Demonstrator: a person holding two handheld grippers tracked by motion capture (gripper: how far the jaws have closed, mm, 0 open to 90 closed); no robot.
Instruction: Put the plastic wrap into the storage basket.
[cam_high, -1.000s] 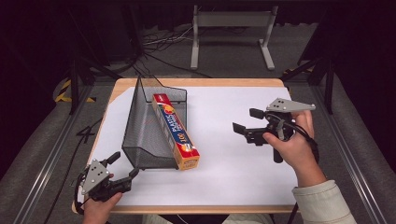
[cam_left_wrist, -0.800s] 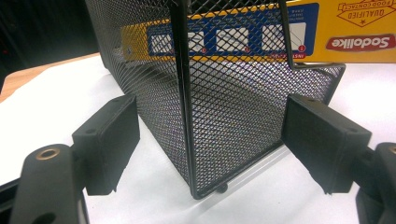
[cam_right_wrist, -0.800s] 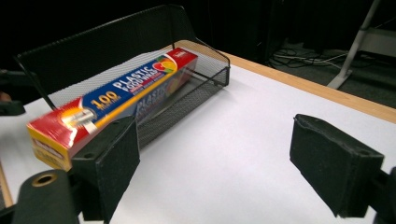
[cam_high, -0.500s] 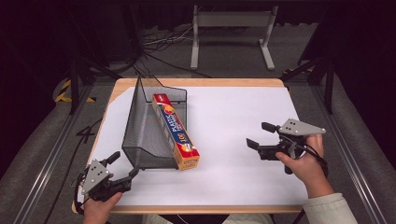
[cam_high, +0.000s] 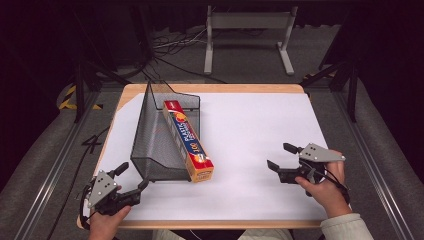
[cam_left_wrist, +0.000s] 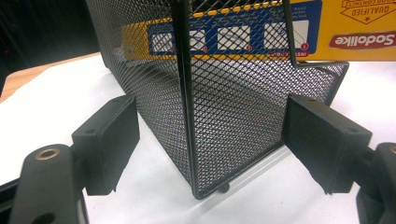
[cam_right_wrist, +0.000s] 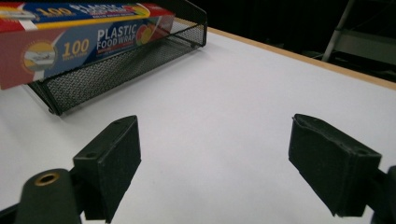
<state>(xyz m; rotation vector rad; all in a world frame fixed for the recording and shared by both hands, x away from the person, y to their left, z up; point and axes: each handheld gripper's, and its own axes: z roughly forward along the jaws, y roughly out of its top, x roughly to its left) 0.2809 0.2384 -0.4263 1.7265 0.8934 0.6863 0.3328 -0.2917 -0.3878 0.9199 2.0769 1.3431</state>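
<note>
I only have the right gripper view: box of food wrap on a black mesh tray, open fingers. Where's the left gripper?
Observer: The left gripper is at the table's near left corner, fingers open, aimed at the near corner of the black wire-mesh tray.
Operator: Touching the mesh?
Observer: No. In the left gripper view both fingers stand apart from the mesh corner.
Operator: Is the tray flat?
Observer: It has a tall sloping mesh wall on its left side; the long red, blue and yellow plastic food wrap box lies along its right side, the near end sticking out past the tray.
</note>
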